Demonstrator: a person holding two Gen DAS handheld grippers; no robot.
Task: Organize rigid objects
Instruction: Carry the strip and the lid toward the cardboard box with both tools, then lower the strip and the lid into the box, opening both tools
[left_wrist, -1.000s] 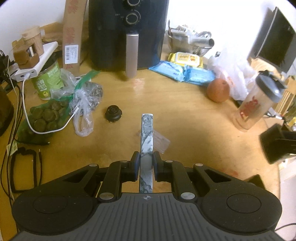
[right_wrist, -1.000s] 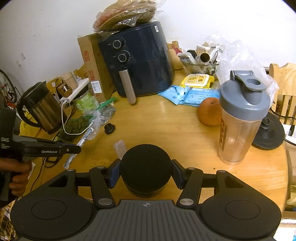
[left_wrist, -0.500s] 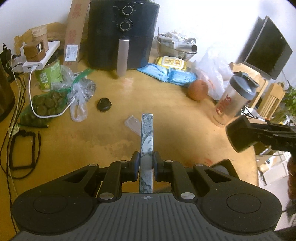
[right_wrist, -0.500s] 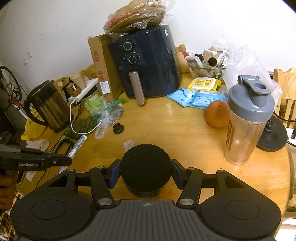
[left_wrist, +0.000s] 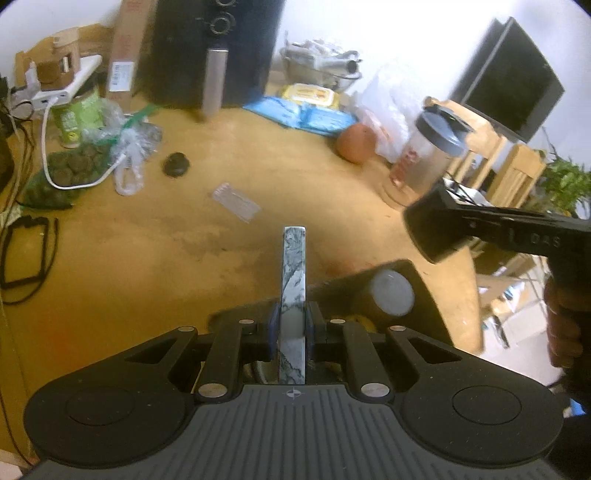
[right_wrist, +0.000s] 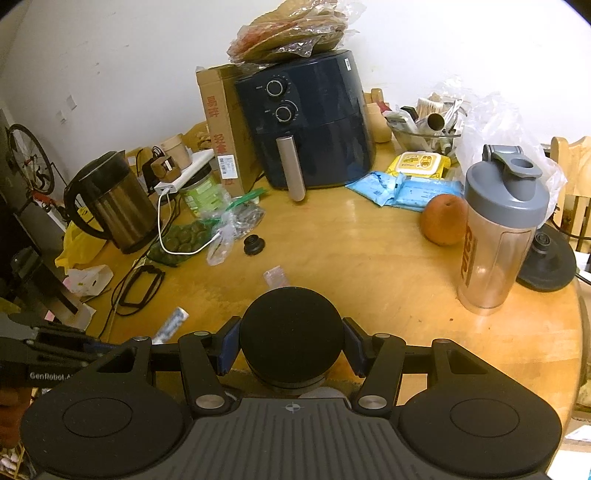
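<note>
Both claws carry loads above the worktop: the left claw clamped on a marbled bar, the right claw clamped on a round black lid. Next, likely, comes setting each down in the dark tray below.

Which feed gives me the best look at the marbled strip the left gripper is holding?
The left wrist view: the marbled strip stands edge-on, clamped between the left gripper's pads, with its whole length clear. The right wrist view shows only its tip, low at left.
</note>
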